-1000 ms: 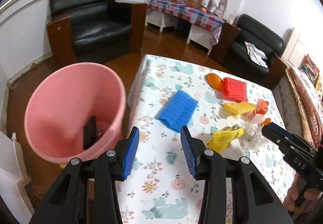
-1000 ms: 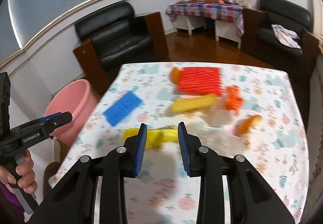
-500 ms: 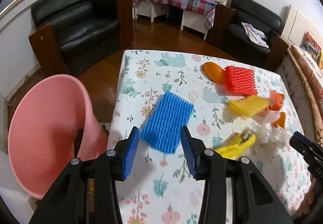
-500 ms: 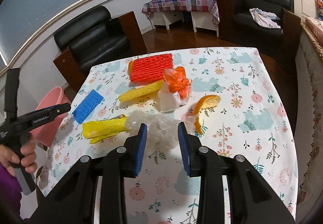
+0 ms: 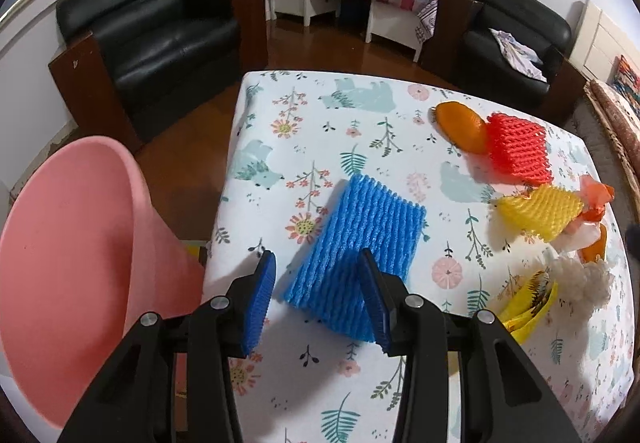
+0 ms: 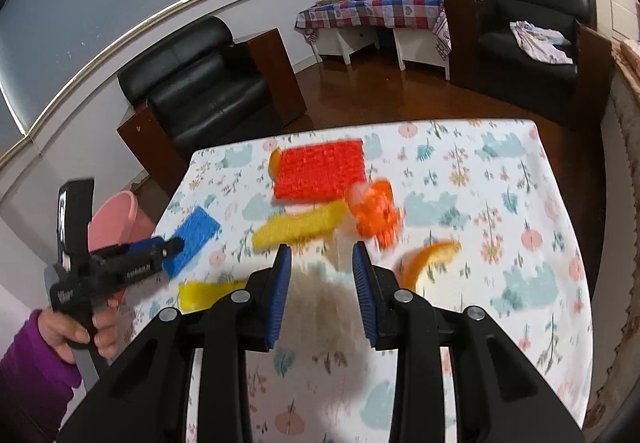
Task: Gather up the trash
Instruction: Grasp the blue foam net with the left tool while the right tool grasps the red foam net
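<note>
Blue foam net sleeve (image 5: 356, 247): ribbed, flat, rectangular, lying on floral tablecloth (image 5: 360, 115) near its left edge, long axis running near-to-far and tilted right at the far end. Left gripper (image 5: 316, 295) hovering over sleeve's near end, jaws closing but pads clear of the foam; right gripper (image 6: 320, 287) parted and empty above blurred pale crumpled wrap (image 5: 584, 279). Beyond: red mesh sleeve (image 5: 516, 147), yellow mesh sleeve (image 5: 540, 211), smooth pink bin (image 5: 80, 243) left of table.

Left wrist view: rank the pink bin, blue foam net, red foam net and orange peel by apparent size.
1. pink bin, though nearest the camera
2. blue foam net
3. red foam net
4. orange peel
</note>
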A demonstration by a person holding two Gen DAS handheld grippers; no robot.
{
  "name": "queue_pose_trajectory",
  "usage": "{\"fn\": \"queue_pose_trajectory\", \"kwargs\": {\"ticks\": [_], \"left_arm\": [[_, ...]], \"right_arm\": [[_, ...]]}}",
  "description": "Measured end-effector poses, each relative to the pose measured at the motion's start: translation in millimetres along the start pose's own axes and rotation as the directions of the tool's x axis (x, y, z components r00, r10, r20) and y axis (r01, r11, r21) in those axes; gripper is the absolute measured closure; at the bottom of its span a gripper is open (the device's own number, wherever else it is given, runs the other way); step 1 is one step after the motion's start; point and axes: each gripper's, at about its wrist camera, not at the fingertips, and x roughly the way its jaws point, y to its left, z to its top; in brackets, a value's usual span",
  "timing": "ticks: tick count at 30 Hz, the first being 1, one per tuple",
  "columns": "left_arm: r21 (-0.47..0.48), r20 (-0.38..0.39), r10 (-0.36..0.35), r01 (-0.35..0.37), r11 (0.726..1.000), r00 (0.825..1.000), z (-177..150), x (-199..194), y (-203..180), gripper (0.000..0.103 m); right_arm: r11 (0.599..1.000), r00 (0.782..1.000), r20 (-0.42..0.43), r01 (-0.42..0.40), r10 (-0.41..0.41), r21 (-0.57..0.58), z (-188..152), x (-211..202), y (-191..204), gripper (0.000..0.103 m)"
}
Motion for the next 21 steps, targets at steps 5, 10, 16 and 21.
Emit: {"fn": "queue_pose_trajectory", "kwargs": {"ticks": [5,10,16,21], "left_arm": [[0.014,0.015,-0.035,0.035,0.999,0.999,-0.7,-0.4,-4.9,0.085],[0.030,0.036,-0.063,0.062,0.998,0.997,-2.3,-6.6,-9.0,0.097],[0.000,0.063,-0.109,0.109,0.994,0.992,-3.7,-18.4,-7.0,0.097],[-0.013,0.056,-0.119,0.120,0.993,0.991,-5.9,-18.9,-6.9,0.097]], "right_arm": [[1.000,1.000,0.000,-0.006,0.006,-0.010,27.5,16.9,1.0,0.071],[1.000,0.999,-0.045,-0.022,0.023,0.009,51.6,44.2,-8.7,0.071],[0.997,0.992,-0.115,-0.043,0.050,0.065,71.3,76.4,-31.0,0.059],[0.991,0.981,-0.162,-0.089,0.104,0.098,83.5,99.0,-45.1,0.056]]}}
